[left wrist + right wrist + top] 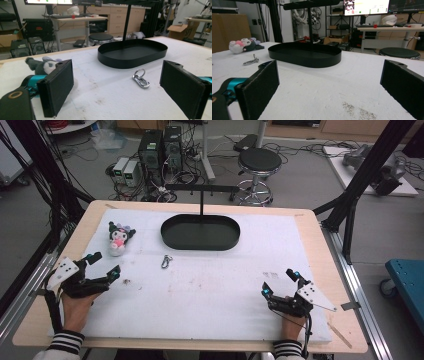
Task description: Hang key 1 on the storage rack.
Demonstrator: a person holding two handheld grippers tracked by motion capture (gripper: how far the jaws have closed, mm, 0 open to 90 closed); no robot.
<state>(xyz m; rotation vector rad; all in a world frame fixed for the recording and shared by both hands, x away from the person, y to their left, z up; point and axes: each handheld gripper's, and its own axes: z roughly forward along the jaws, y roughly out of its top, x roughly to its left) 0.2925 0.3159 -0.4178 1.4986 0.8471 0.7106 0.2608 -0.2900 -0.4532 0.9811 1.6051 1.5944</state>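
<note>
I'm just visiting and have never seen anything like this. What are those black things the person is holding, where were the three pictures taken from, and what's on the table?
No robot here: a person holds a hand tool with two jaws in each hand. In the view from above, the left gripper and right gripper rest near the table's front edge, both open and holding nothing. The other two pictures come from cameras riding on each gripper, looking out between its black jaws. On the white mat lie a small plush toy, a metal clip and a black oval tray with an upright stand.

Even, bright indoor light falls from overhead; shadows are faint. The near black foam-faced jaws look slightly soft, perhaps out of focus.
</note>
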